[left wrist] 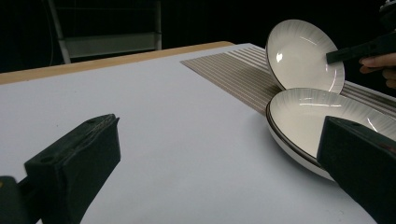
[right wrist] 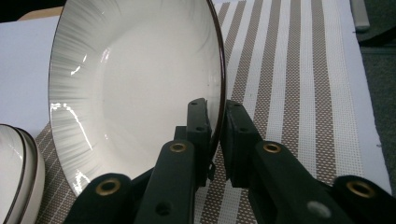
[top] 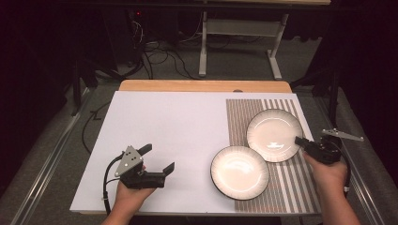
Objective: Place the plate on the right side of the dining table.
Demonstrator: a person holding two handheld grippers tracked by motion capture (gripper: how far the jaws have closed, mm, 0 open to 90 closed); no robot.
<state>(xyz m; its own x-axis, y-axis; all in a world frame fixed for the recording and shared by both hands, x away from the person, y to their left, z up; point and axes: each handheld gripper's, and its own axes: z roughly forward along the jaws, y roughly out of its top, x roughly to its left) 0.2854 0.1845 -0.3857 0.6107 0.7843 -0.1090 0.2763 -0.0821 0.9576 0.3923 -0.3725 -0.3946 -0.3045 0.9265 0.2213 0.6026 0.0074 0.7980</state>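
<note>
We find the far bowl (top: 274,135), white inside with a dark rim, tilted up over the striped placemat (top: 244,110) at the right side of the table (top: 169,126). In the right gripper view its rim sits between the two black jaws of the right gripper (right wrist: 215,128), which pinch it, one pad inside the bowl and one outside. In the high view the right gripper (top: 300,141) meets this bowl at its right edge, with the right hand (top: 328,176) behind it.

The near bowl (top: 240,172), of the same pattern, rests flat, partly on the placemat and partly on the white surface. Its rim appears to touch that of the tilted bowl.

The left gripper (top: 157,159) is well apart to the left, over the bare white surface, its jaws spread wide with nothing between them. In the left gripper view both bowls lie beyond its right jaw.
</note>
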